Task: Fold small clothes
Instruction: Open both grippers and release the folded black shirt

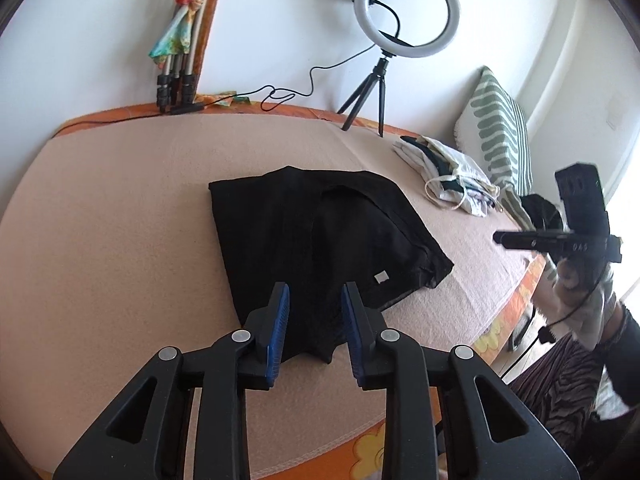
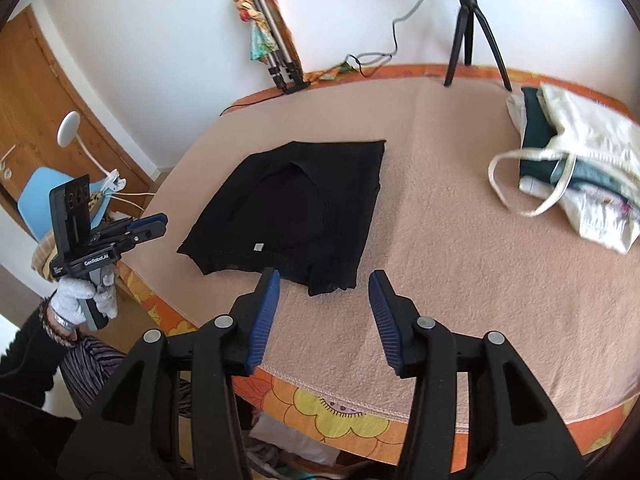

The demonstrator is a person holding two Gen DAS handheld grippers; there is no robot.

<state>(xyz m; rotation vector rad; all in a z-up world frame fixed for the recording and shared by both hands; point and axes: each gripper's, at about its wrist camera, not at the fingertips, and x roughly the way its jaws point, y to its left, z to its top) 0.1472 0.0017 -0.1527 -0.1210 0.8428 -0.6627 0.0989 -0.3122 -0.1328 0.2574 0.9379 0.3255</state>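
A black garment (image 1: 312,232) lies folded flat on the pink blanket (image 1: 120,240), with a small white tag near its right edge. My left gripper (image 1: 316,288) hovers over the garment's near edge, jaws a little apart and pressing on nothing. In the right wrist view the same black garment (image 2: 296,208) lies ahead and to the left. My right gripper (image 2: 325,276) is open just above its near corner, with nothing held. A gloved hand holds the left gripper (image 2: 154,226) off the bed's left edge. The right gripper (image 1: 500,237) shows at the far right.
A ring light on a small tripod (image 1: 406,20) stands at the back of the bed. A cream tote bag with clothes (image 2: 580,168) lies at the right, next to a striped pillow (image 1: 500,132). A folded tripod wrapped in colourful cloth (image 1: 180,60) leans on the wall. The orange floral sheet edge (image 2: 340,404) is near.
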